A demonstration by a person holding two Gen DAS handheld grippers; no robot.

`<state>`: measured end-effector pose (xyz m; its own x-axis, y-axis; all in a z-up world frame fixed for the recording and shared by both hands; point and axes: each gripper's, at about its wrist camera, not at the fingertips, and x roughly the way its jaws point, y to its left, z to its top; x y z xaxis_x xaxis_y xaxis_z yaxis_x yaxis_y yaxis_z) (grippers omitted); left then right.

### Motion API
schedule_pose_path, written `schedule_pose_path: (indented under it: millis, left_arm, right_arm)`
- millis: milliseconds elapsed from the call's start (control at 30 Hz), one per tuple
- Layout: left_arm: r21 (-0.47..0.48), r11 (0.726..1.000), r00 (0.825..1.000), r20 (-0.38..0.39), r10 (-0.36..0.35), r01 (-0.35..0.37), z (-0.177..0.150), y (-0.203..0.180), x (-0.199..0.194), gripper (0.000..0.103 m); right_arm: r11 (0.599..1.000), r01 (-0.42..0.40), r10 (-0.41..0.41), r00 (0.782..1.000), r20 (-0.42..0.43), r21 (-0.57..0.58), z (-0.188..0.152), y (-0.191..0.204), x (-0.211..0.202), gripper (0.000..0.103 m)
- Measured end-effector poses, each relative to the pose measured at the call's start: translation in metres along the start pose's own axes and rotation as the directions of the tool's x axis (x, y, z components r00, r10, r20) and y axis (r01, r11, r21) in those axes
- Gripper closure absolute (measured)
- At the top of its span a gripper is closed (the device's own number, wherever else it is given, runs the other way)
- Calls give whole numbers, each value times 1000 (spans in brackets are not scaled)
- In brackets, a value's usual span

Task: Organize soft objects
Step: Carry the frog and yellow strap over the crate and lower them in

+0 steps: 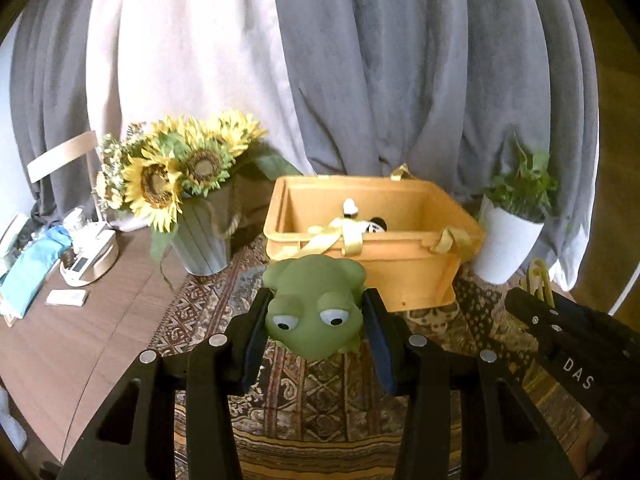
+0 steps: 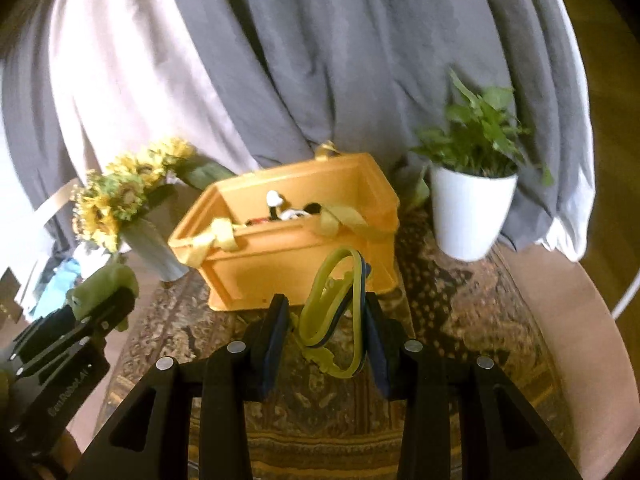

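My left gripper (image 1: 316,304) is shut on a green soft frog (image 1: 316,312), held above the patterned rug in front of the yellow box (image 1: 404,276). The frog also shows in the right wrist view (image 2: 104,284). My right gripper (image 2: 326,312) is shut on a yellow-green and blue loop toy (image 2: 340,316), just before the yellow box (image 2: 280,264). Inside the box lies a black and white soft toy (image 1: 370,224), partly hidden by the wall. Yellow ribbons (image 1: 332,236) hang over the box's rim.
A sunflower bouquet in a grey bucket (image 1: 200,236) stands left of the box. A white plant pot (image 2: 468,212) stands to its right. Clutter (image 1: 84,256) lies on the wooden table at far left. Grey curtains (image 1: 400,60) hang behind.
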<state>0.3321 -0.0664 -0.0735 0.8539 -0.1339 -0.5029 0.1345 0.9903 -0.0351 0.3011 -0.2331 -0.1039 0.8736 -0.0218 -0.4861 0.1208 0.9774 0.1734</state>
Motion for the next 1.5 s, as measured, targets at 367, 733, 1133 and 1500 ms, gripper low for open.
schedule_pose_path:
  millis: [367, 733, 1133, 1500]
  left_arm:
    - [37, 997, 997, 25, -73, 72, 37, -8, -2, 58]
    - [98, 986, 987, 74, -142, 134, 84, -7, 12, 58]
    - [125, 976, 984, -17, -178, 179, 134, -5, 70, 58]
    - [144, 974, 975, -162, -152, 176, 156, -14, 143, 58]
  right_arm:
    - [999, -32, 36, 996, 82, -44, 35, 4, -15, 65]
    - [1000, -1, 6, 986, 164, -31, 72, 16, -14, 65]
    - [998, -47, 52, 994, 96, -47, 128, 25, 45, 65]
    - [996, -70, 66, 995, -74, -51, 163, 13, 129, 65]
